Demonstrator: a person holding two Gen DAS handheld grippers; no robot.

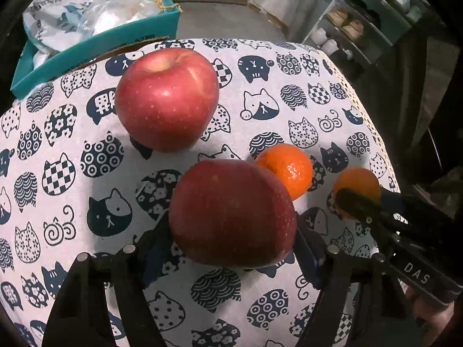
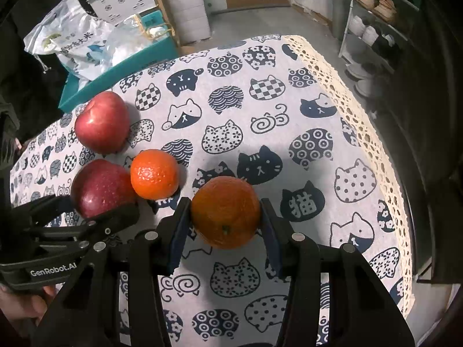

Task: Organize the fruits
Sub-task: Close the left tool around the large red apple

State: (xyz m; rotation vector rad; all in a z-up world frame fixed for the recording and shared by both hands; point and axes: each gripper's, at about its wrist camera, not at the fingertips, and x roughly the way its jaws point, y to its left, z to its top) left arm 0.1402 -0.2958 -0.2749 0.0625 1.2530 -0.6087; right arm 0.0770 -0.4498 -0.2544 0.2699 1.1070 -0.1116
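Note:
Two red apples and two oranges sit on a cat-print tablecloth [image 2: 260,133]. My left gripper [image 1: 231,225] is shut on the nearer apple [image 1: 231,211], one pad on each side; the same apple [image 2: 101,185] shows in the right wrist view with the left gripper [image 2: 95,214] around it. The other apple [image 1: 166,98] stands free farther back, stem dimple up. My right gripper [image 2: 225,205] is shut on the larger orange [image 2: 225,211], which rests on the cloth. A smaller orange [image 2: 154,173] lies loose between the held apple and the held orange, close to both.
A teal box [image 1: 95,46] with plastic bags [image 1: 72,8] stands behind the table at the far left. The cloth's lace edge [image 2: 361,121] marks the table's right side. Beyond that edge is a shelf rack [image 2: 373,14] with shoes. Bare cloth lies right of the held orange.

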